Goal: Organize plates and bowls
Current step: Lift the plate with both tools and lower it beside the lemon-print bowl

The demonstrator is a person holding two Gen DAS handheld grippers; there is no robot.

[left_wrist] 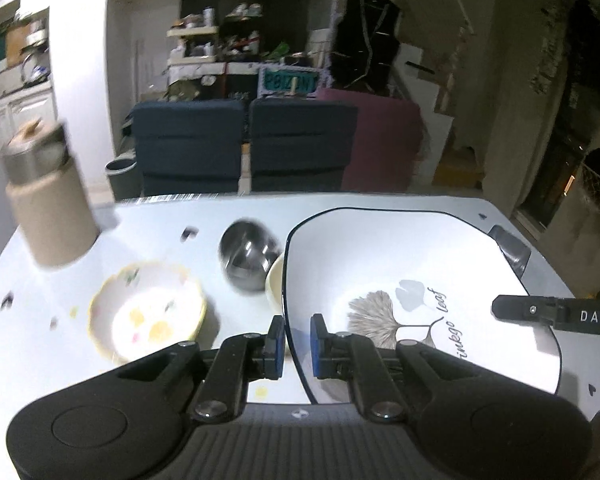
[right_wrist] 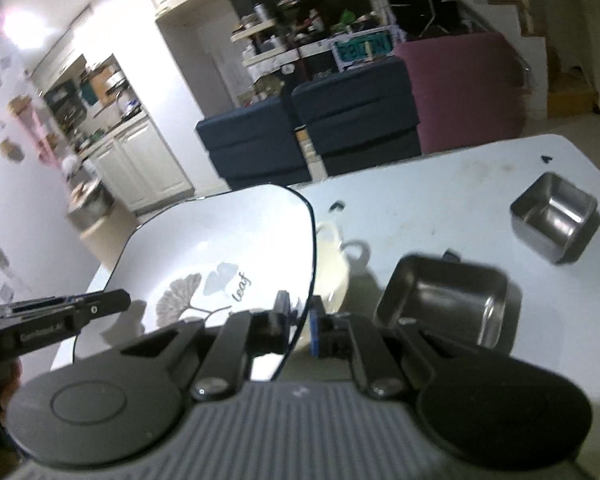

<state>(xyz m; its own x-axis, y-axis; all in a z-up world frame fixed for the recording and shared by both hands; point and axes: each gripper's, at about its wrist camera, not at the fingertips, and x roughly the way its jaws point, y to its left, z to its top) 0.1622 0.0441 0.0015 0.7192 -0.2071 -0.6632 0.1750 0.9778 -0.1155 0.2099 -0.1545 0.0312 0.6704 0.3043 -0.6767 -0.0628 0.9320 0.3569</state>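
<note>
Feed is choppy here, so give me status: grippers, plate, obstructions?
Left gripper and right gripper both shut on plate, opposite edges, plate off the table. Cream cup, floral bowl, steel trays below.

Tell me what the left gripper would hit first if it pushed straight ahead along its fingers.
The left gripper is shut on the rim of the white plate. Straight ahead, the cream cup and the dark metal bowl come first, probably the cup, though depth is unclear.

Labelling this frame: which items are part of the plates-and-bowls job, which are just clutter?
Job:
ginkgo-leaf plate, held by left gripper and right gripper
floral bowl
cream cup
steel bowl
steel square dishes

Clutter:
beige canister
</note>
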